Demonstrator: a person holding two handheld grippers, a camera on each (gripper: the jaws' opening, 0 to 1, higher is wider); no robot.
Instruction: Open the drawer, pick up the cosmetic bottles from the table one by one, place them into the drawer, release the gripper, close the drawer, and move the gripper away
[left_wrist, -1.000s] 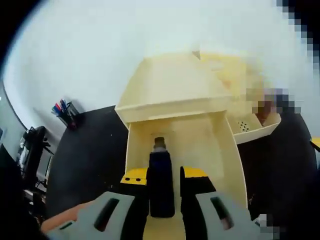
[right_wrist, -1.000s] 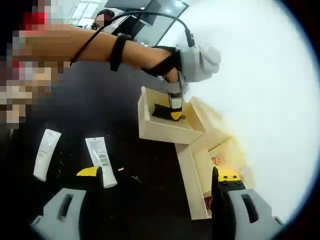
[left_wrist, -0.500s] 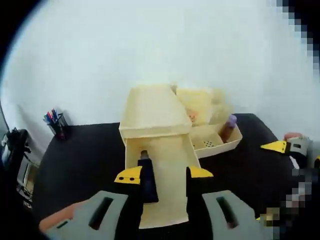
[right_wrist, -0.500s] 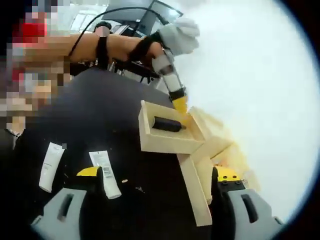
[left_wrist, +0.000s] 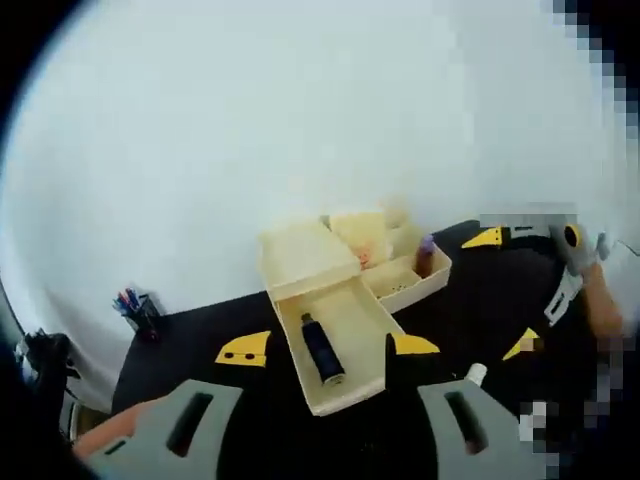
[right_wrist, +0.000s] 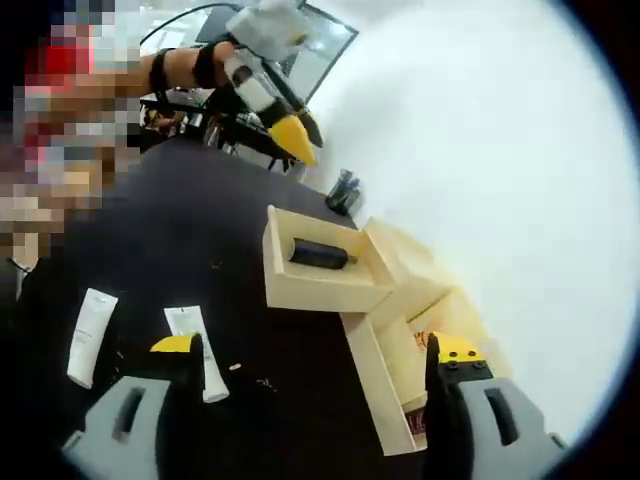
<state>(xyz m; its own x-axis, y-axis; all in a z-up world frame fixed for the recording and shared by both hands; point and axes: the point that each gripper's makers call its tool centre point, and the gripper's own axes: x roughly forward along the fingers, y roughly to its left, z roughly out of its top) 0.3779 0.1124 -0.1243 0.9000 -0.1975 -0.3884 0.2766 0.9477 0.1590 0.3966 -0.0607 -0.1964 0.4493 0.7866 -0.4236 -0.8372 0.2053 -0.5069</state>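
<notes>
- The table (right_wrist: 150, 240) is black; its bare top lies from 9 to 12 o'clock in the right gripper view.
- The organiser (left_wrist: 305, 258) is cream, and in the left gripper view it stands at the centre against the white wall.
- The drawer (left_wrist: 352, 322) is pulled out toward you, open-topped; in the right gripper view it sits just above centre.
- Your left gripper (left_wrist: 327, 347) hangs above the table with its jaws spread and nothing between them. It shows again at 11 o'clock in the right gripper view.
- Your right gripper (right_wrist: 315, 347) is likewise released and empty, low over the table.
- Two white tubes (right_wrist: 188, 337) lie flat on the table at 8 o'clock in the right gripper view, near each other, the nearer just beside the right gripper's left jaw.
- The dark bottle (left_wrist: 321, 349) already lies on its side in the drawer.
- The tubes are probably light, soft-walled and smooth, so a hard squeeze could dent one or squirt it out of the jaws. Take the near tube across its width near the middle, clear of the crimped end, and close gently.
</notes>
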